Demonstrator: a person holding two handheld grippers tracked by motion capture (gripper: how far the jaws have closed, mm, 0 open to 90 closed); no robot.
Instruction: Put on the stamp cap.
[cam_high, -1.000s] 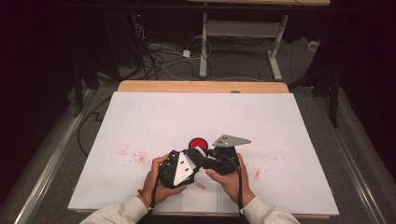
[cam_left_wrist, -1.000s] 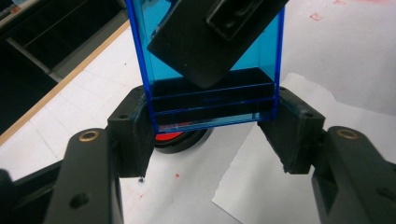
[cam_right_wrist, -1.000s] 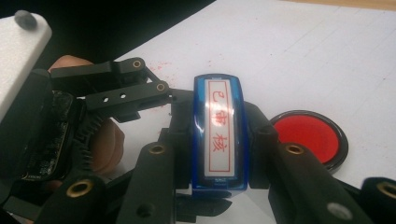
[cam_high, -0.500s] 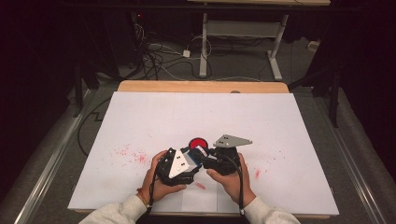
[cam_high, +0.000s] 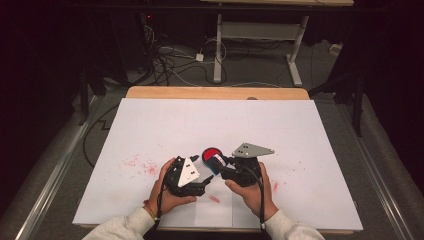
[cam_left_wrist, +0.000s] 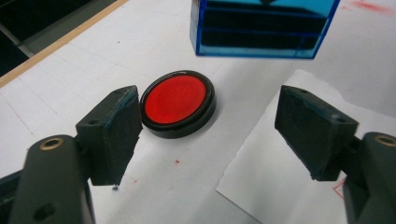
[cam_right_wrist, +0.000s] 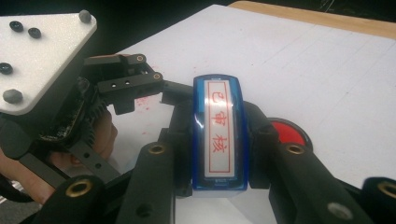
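My right gripper (cam_high: 220, 164) is shut on a blue stamp (cam_right_wrist: 218, 135), its white face with red characters turned up toward the right gripper view's camera. A round red ink pad (cam_left_wrist: 177, 103) in a black rim lies on the white sheet, just behind the stamp (cam_high: 216, 161). My left gripper (cam_left_wrist: 208, 135) has just been opening and its jaws now stand wide apart. Nothing is between them, and the ink pad lies just beyond the left pad. In the high view the left gripper (cam_high: 202, 176) sits close to the left of the stamp.
A large white sheet (cam_high: 215, 120) covers the table, with red ink smudges (cam_high: 137, 165) at the left and a few on the right. A smaller paper (cam_left_wrist: 285, 182) lies near the front edge. The table's wooden far edge (cam_high: 215, 93) borders cables and desk legs on the floor.
The left gripper's jaws have opened, and it has drawn slightly back and to the left from the stamp. The right gripper and stamp have stayed put.
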